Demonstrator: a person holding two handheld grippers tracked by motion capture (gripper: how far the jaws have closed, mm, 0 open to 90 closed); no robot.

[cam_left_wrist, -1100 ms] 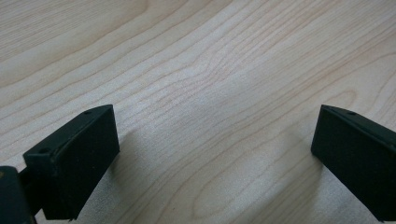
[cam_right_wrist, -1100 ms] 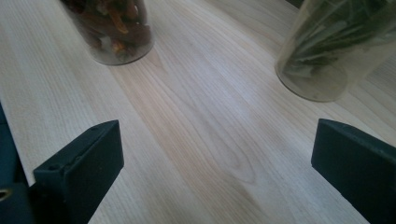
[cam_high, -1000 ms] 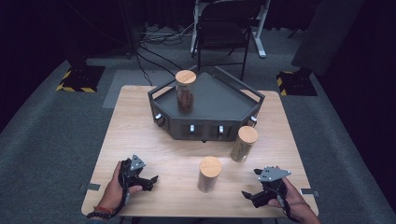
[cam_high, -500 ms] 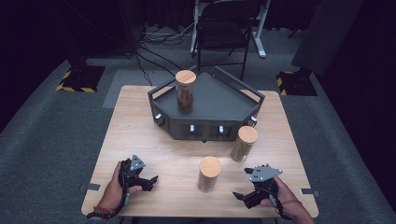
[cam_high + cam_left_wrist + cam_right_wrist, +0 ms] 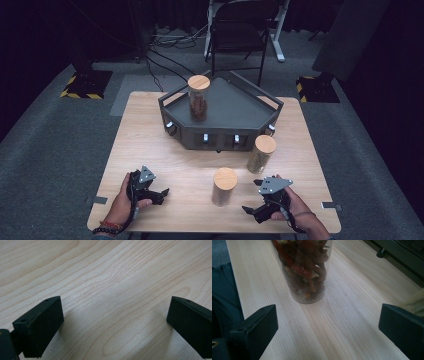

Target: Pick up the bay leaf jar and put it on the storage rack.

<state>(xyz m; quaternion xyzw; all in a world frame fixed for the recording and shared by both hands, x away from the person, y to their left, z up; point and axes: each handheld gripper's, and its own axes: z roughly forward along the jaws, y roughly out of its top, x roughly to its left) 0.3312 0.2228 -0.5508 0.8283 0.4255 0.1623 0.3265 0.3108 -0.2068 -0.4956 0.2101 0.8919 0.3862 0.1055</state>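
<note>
One jar of dried red pieces [image 5: 305, 270] stands upright near the front edge of the table [image 5: 150, 145], in front of the dark tray [image 5: 235, 107]. The right gripper [image 5: 255, 210], jaws wide apart, points at it; it should approach level and centred. The left gripper [image 5: 157, 192] rests open, left of the jar.

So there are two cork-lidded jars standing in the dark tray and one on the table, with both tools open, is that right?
Not quite: the high view shows one jar in the dark tray and two on the table, the near jar and the jar by the tray. Both the left tool and right tool are open.
</note>
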